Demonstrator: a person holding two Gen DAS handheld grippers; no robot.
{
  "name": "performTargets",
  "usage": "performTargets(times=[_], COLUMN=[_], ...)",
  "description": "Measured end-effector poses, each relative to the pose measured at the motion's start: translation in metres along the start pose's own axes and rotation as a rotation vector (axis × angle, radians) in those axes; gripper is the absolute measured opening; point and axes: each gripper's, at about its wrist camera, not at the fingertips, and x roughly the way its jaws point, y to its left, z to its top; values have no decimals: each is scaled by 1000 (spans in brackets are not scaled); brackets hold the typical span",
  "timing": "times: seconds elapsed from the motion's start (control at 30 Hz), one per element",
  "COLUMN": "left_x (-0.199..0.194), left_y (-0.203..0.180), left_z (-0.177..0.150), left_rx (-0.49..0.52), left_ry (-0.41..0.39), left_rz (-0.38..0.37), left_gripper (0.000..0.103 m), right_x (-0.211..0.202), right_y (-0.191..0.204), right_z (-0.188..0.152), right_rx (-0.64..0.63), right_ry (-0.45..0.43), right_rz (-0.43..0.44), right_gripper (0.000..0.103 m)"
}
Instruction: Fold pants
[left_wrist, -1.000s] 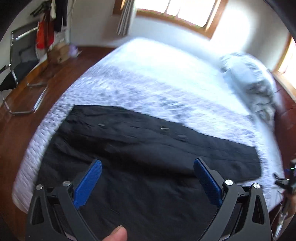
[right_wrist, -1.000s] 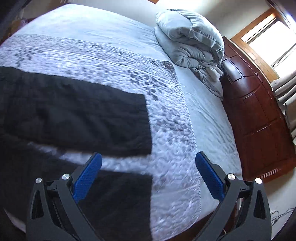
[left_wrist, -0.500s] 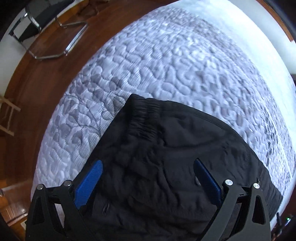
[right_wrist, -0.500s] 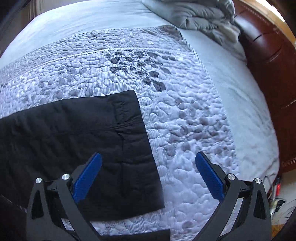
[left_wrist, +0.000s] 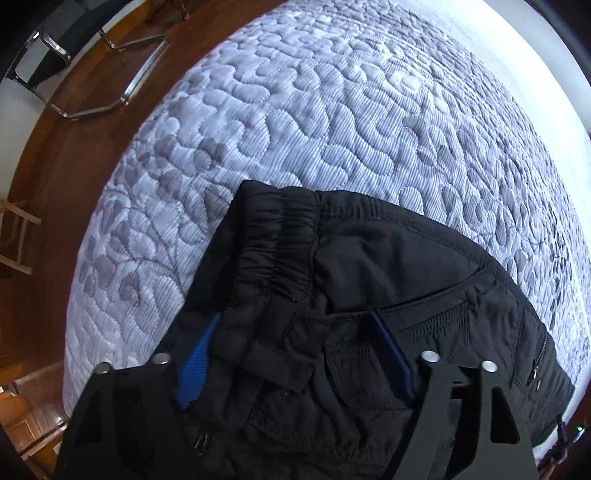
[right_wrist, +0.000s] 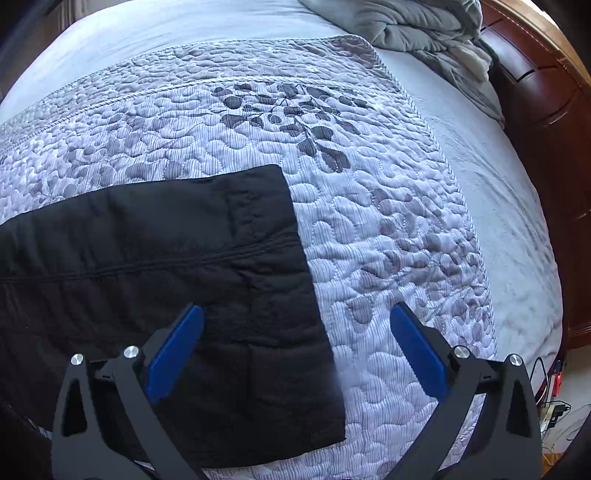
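Left gripper (left_wrist: 291, 343) is right down on the waistband end of the black pants (left_wrist: 369, 295), jaws closing with a bunched ridge of fabric between them; whether the pads bite yet is hard to tell, black on black. Right gripper (right_wrist: 295, 336) hangs spread wide and empty above the leg hem (right_wrist: 295, 295), hem edge at 12 o'clock between the fingers. Pants lie flat on the quilted bedspread (right_wrist: 369, 184), crumpled duvet (right_wrist: 406, 26) far off at 1 o'clock. Step in hand: seizing both ends. Next, I'd say, the right drops and pinches.

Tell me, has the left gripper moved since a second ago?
Yes. The left gripper has dropped toward the pants waistband on the quilt, jaws closing around bunched fabric.
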Motion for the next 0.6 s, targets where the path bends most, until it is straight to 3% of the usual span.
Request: performTargets(times=[0.1,0.17,0.3,0.43,0.6], left_x=[-9,-23,-34,-48,-58], left_y=[0,-4,-8,-15,-24], left_z=[-8,-19,-32,-44,-48], left_rx=[11,-2,16,57,91], left_ry=[-40,-46,-94,-124,-126], left_rz=[15,-63,-94,-157,-149], left_gripper=[36,26,21,15,14], right_x=[0,0,-4,-5,18], right_y=[-1,-4,-14,-35,-59], right_z=[0,1,4,14,34], right_rx=[15,17,41,117,189], right_ry=[4,2,-15,-22,53], right_rz=[21,34,55,147,298], right_gripper=[101,101,101,101,101])
